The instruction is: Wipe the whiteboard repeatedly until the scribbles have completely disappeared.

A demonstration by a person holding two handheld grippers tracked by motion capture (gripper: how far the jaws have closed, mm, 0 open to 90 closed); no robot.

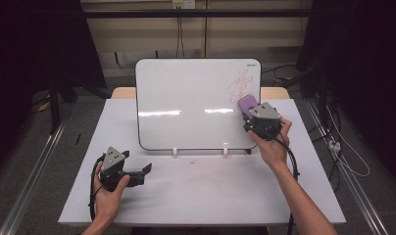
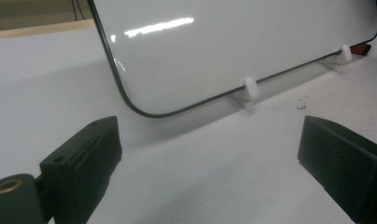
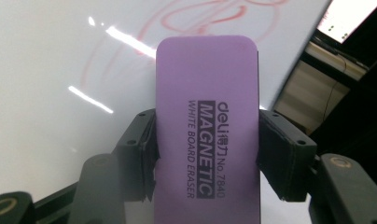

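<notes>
While the right gripper (image 1: 251, 111) clamps the purple eraser (image 1: 247, 103) against the whiteboard (image 1: 186, 98), the left gripper (image 1: 146, 169) gapes empty over the white table (image 1: 196, 191).

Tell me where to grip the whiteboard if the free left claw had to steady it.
Best bet: the whiteboard leans on two small feet, so grip its bare left edge, coming in from the left. The left claw is open.

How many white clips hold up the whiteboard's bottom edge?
2: one white clip left of middle, the other clip right of middle, under the whiteboard. More behind may be hidden.
</notes>
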